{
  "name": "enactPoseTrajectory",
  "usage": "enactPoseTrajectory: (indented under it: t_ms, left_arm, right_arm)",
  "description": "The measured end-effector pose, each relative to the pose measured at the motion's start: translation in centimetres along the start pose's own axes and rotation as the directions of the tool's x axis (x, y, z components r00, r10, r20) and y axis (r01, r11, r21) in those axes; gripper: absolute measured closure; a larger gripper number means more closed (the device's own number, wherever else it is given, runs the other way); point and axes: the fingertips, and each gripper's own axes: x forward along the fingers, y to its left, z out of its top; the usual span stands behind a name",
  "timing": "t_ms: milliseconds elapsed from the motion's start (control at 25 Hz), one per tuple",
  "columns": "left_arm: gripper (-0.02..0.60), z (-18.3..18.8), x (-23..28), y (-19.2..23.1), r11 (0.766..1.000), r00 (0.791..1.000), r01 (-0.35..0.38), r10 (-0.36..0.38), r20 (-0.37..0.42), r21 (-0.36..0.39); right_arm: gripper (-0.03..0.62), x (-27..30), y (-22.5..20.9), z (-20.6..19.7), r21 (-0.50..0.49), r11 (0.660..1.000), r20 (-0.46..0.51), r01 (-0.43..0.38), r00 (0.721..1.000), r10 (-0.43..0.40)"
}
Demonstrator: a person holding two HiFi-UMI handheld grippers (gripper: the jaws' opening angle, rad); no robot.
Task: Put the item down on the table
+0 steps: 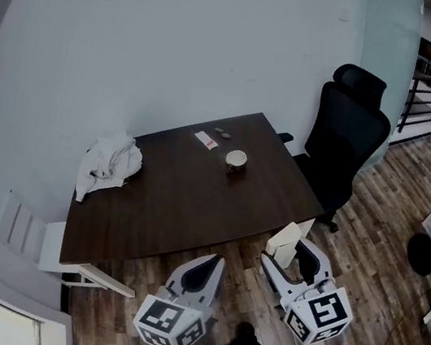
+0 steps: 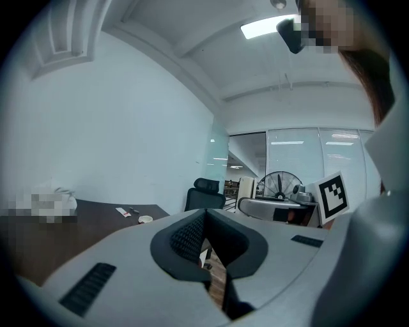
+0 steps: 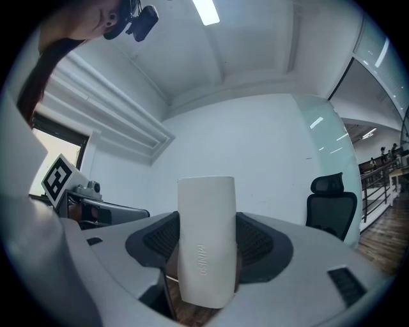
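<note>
Head view puts the task at its start: the item (image 3: 206, 236) is not yet down. It sits clamped upright between the jaws of the right hand-held gripper (image 1: 291, 259), out over the plank floor (image 1: 374, 212) and short of the near edge of the bench (image 1: 170, 193). What is left is the whole carry forward, the lowering and the release. The left hand-held gripper (image 1: 210, 266) has its jaws together on nothing and hangs beside the other, also short of the bench.

The item is a smooth, matt white slab with rounded corners, slightly tapered, with a brand name embossed along its face (probably hard plastic, though the wide-angle picture makes that a guess). The jaw pads pressing on it are dark and ribbed; the gripper bodies are pale grey.

The bench top is dark brown wood grain with a curved front edge. On it lie a crumpled white cloth (image 1: 110, 161) at the left, a small round cup (image 1: 236, 160) and a flat card (image 1: 205, 140) farther back. The middle and near part are bare.
</note>
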Motion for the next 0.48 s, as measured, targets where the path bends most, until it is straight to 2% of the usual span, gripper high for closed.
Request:
enactPoseTrajectory:
  t_ms: [480]
  left_arm:
    - [0.561,1.5,9.2,4.1,0.999,0.999,-0.035,0.035,0.01,-0.004]
  right_arm:
    - [0.312,8.0,-6.8,0.4,-0.016,0.998,-0.006,-0.057,0.998,0.056]
